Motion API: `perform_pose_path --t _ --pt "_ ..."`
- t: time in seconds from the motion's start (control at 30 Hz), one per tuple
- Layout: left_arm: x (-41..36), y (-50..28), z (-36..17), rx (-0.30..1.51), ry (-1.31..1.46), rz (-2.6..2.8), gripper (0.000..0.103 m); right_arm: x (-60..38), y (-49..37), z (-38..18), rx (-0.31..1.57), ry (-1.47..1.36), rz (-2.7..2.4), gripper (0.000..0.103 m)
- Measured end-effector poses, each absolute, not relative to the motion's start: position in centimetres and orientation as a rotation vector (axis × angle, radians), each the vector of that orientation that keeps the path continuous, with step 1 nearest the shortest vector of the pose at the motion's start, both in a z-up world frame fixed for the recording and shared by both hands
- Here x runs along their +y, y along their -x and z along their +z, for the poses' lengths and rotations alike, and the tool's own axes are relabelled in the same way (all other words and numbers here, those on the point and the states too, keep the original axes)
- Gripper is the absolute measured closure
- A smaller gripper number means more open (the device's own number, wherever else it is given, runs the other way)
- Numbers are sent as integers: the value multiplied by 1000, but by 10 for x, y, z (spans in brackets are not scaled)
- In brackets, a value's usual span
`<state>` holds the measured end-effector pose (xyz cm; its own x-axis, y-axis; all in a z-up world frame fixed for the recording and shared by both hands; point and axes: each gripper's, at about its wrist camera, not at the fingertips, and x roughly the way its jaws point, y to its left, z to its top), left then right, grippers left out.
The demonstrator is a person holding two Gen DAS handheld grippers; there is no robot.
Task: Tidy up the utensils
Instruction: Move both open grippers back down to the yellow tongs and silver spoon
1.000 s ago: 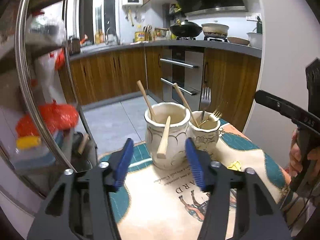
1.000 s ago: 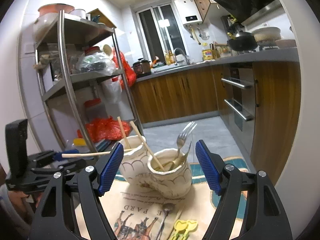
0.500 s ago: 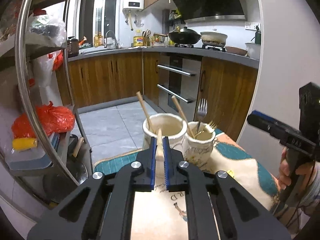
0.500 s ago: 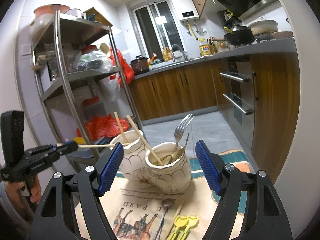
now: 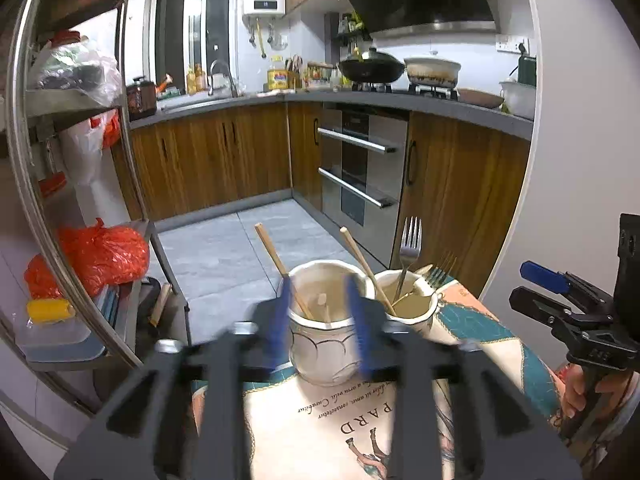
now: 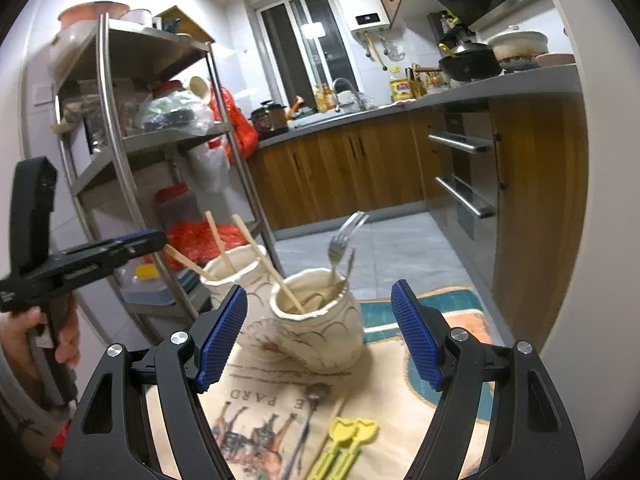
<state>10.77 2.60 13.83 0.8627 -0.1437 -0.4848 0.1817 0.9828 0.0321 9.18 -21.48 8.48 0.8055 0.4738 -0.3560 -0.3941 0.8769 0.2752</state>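
The left gripper is blurred, its blue pads parted and empty, framing the near ceramic jar, where chopsticks lean. The right gripper gapes wide, empty, before the second jar (forks inside). On the tablecloth nearer lie a spoon and yellow utensils.

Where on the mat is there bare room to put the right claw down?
Bare printed mat lies right of the fork pot, toward the teal border. Crowded: spoon, chopstick and yellow utensils in front of the pots.
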Motion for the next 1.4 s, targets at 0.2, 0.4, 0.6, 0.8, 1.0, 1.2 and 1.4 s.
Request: perform_pose_path --t 0.2,0.4,0.6,0.8,1.0,1.2,1.4 --pt "28 -88 140 474 -91 -148 36 -223 -87 76 496 -168 425 27" --pt "27 -67 113 497 -75 -137 17 -228 -79 53 616 -92 381 23" --pt "20 -64 71 576 -57 -153 8 -227 -69 20 728 -74 365 17" --pt "10 -62 38 644 -81 -162 6 -214 -67 -2 808 -23 362 17" --pt "3 -62 17 698 -66 -165 6 -206 -69 -12 858 3 351 17" --pt "-4 -65 12 710 -69 -176 6 -198 -73 -16 918 -22 373 51" --pt "-14 -66 12 720 -77 -201 6 -183 -77 -19 976 7 421 71"
